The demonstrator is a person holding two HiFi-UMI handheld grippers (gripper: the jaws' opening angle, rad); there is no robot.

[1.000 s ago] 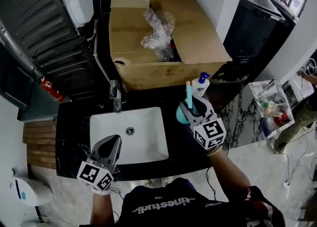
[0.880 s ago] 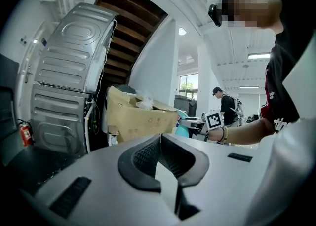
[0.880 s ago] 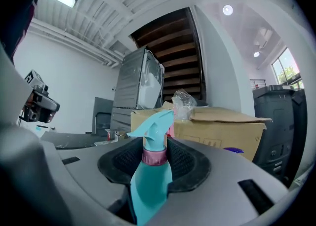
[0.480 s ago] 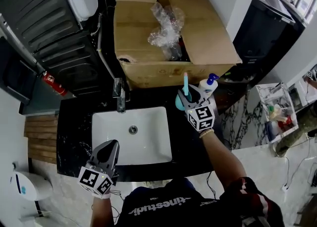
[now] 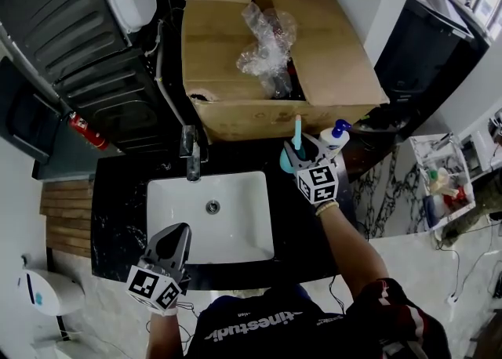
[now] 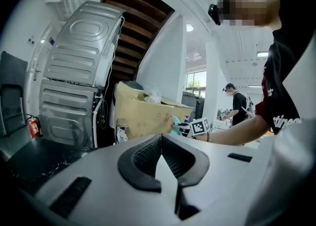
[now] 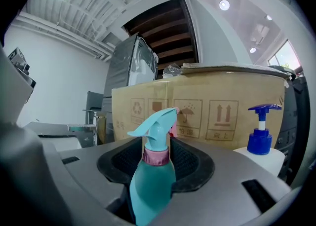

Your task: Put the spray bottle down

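A teal spray bottle [image 5: 287, 163] with a pink collar stands upright between the jaws of my right gripper [image 5: 302, 154], which is shut on its body. In the right gripper view the spray bottle [image 7: 152, 180] fills the gap between the black pads, its nozzle pointing left. It hangs over the black countertop [image 5: 118, 208] just right of the white sink [image 5: 235, 232], close to the front of a cardboard box [image 5: 235, 52]. My left gripper [image 5: 177, 233] is at the counter's front edge, shut and holding nothing, its pads meeting at the tips in the left gripper [image 6: 161, 138] view.
A white pump bottle [image 5: 336, 136] with a blue head stands right beside the right gripper, also seen as the pump bottle [image 7: 260, 143] at the right. A chrome faucet [image 5: 188, 154] rises behind the sink. The box holds crumpled plastic. A red extinguisher [image 5: 86, 132] lies at the left.
My right gripper has carried the spray bottle away from me toward the box and the pump bottle, and lower. The left gripper has hardly shifted.
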